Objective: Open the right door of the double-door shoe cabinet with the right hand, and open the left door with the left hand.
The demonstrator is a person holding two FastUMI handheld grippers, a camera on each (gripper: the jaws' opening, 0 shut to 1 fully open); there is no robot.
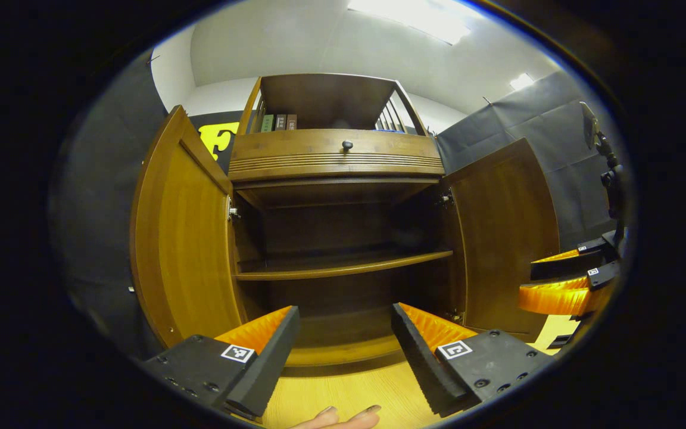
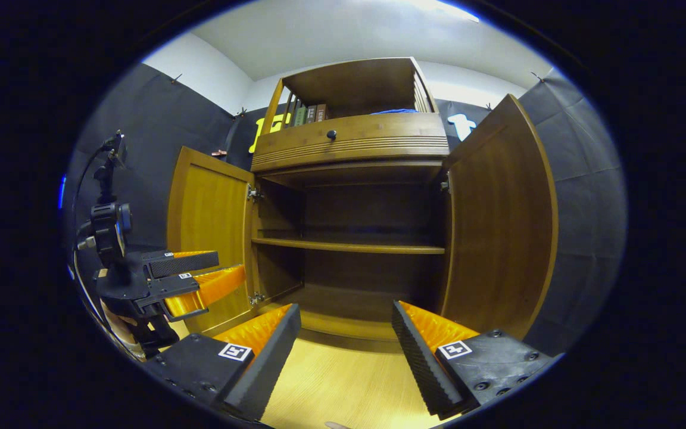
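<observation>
We're looking at the left door [image 1: 185, 238] and right door [image 1: 507, 232] swung out, left gripper [image 1: 343, 351] and right gripper [image 2: 343, 351] gaping wide and empty, so we're backing off without brushing either door.

— How does the left gripper [image 1: 343, 345] stand?
— Its two fingers are spread wide, nothing between them, pointing straight ahead and level. In the right gripper view the same gripper [image 2: 200, 277] shows off to the left, seen side-on, fingers one above the other with a gap between them.

— And the right gripper [image 2: 346, 348]?
— Also spread wide and gripping nothing. In the left gripper view it [image 1: 563, 277] sits at the far right edge, side-on.

— Any hand?
— Fingertips [image 1: 343, 417] of a hand peek in at the bottom of the left gripper view.
</observation>
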